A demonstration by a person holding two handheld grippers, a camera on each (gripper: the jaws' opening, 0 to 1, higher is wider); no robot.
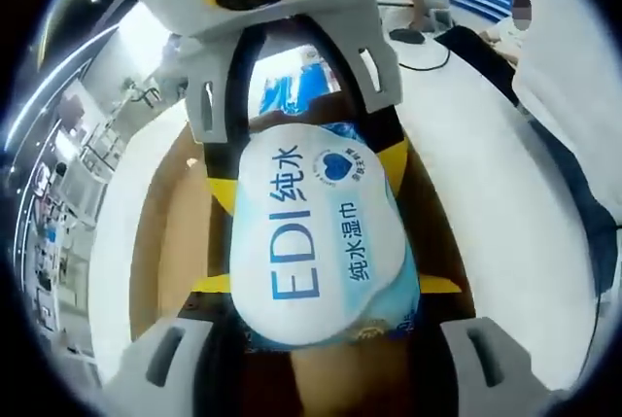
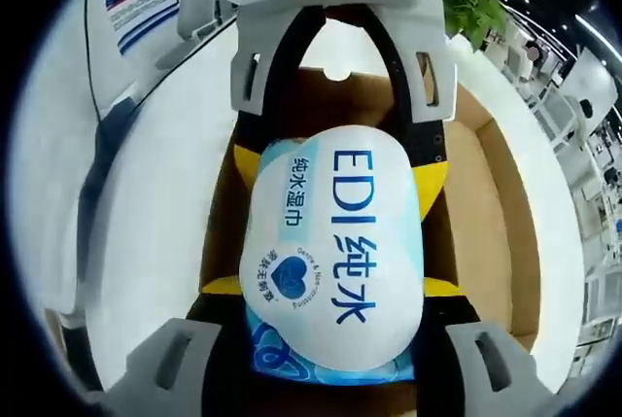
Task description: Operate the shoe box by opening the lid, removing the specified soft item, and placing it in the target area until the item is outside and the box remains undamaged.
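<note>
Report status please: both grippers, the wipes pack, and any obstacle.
Left gripper and right gripper both shut on wipes pack, from opposite ends. Pack above open shoe box. Nothing in the way.

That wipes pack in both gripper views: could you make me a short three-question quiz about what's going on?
1. True or false: the wipes pack lies flat on the white table.
2. What sits under the pack in the right gripper view? A) a brown cardboard box B) a sink C) a chair
3. Fill in: both the left gripper and the right gripper are closed on the ____.

Key: 1 false, it is held up between both pairs of jaws; 2 A; 3 wipes pack.
</note>
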